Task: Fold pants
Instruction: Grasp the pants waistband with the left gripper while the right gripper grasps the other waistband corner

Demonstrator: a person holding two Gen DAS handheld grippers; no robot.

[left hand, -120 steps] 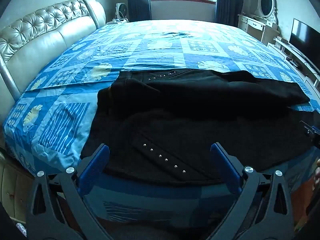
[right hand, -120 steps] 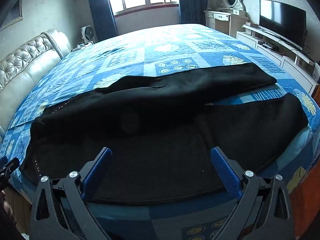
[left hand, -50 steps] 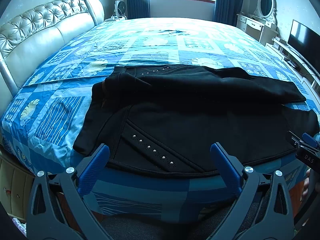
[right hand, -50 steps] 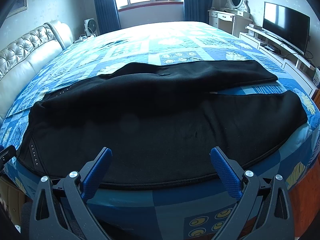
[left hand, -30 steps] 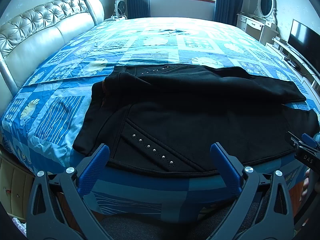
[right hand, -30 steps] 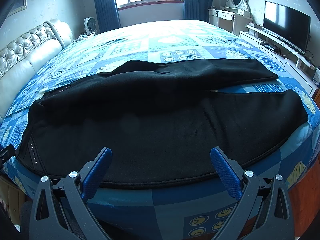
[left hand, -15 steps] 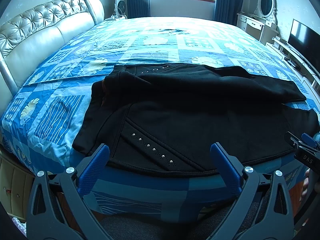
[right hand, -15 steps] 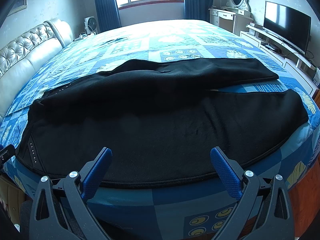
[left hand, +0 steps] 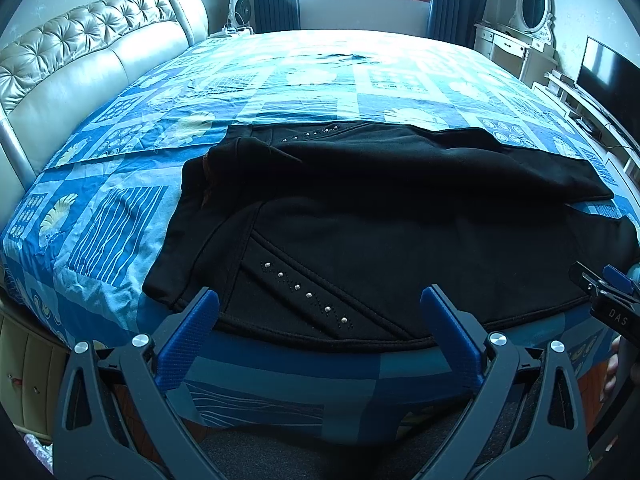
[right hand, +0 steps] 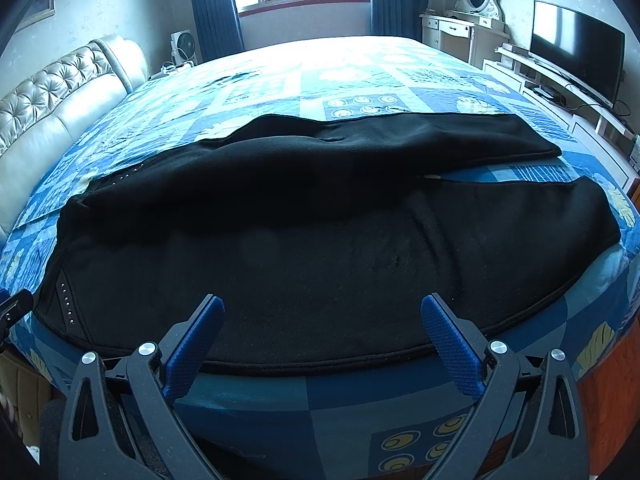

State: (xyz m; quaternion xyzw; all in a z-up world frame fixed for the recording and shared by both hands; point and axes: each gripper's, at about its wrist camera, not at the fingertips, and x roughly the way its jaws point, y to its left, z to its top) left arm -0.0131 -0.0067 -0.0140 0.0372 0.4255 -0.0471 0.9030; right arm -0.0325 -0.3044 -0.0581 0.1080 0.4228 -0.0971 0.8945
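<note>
Evidently soft and limp, the black fleece pants (left hand: pixel 360 216) on the blue patterned bed (left hand: pixel 280 80) suit near-hem pinches; both grippers' fingers (left hand: pixel 188 332) gape wide, empty.

Blue patterned bedspread (left hand: pixel 120 216), tufted headboard (left hand: pixel 72 60), television (right hand: pixel 576 46), vanity mirror (left hand: pixel 534 0)

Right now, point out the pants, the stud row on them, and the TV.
pants (right hand: pixel 320 248), right wrist view, mid near leg.
stud row (left hand: pixel 304 294), left wrist view, middle stud by the near hem.
TV (right hand: pixel 576 44), right wrist view, screen centre.
</note>
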